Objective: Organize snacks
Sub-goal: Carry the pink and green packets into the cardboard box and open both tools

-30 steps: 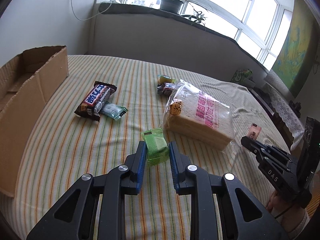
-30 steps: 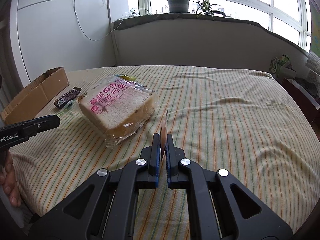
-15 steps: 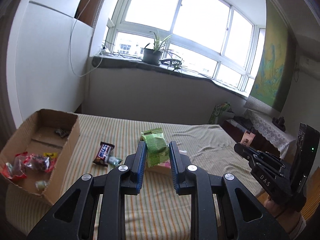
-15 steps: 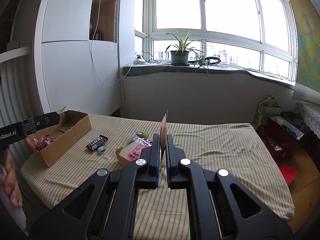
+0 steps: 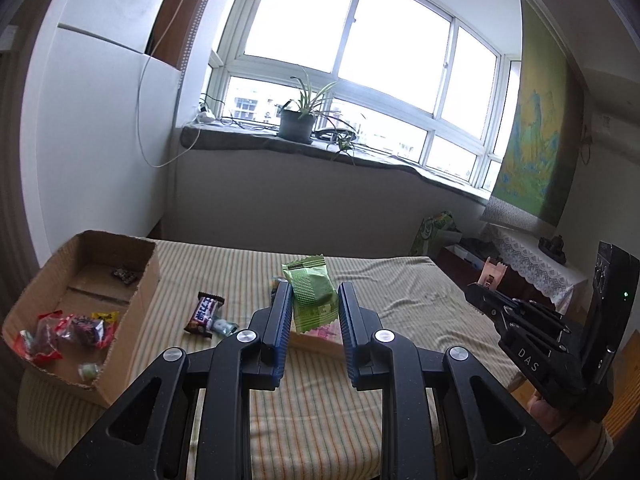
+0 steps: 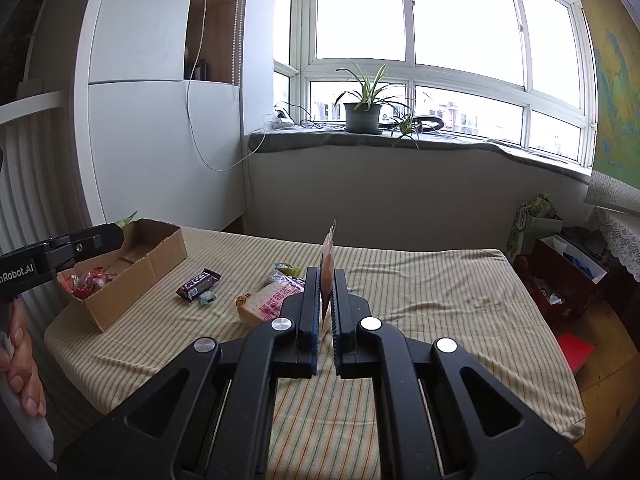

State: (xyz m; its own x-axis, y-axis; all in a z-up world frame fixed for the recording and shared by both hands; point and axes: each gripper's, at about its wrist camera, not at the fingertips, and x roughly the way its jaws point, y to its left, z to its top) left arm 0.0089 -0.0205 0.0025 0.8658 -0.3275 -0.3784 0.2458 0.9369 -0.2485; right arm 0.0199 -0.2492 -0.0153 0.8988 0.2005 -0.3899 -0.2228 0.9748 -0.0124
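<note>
— While both hands hang above the striped bed (image 5: 400, 280), what does each gripper carry?

— The left gripper (image 5: 313, 300) is clamped on a green packet (image 5: 310, 290); the right gripper (image 6: 327, 292) is pinched tight on a thin orange sachet (image 6: 327, 258), held edge-on.

— And the other snacks?

— A chocolate bar (image 6: 199, 283) and a bread bag (image 6: 267, 298) lie on the bed, near each other. The cardboard box (image 5: 144, 280) sits at the bed's left edge with red-wrapped sweets (image 5: 64, 330) inside.
</note>
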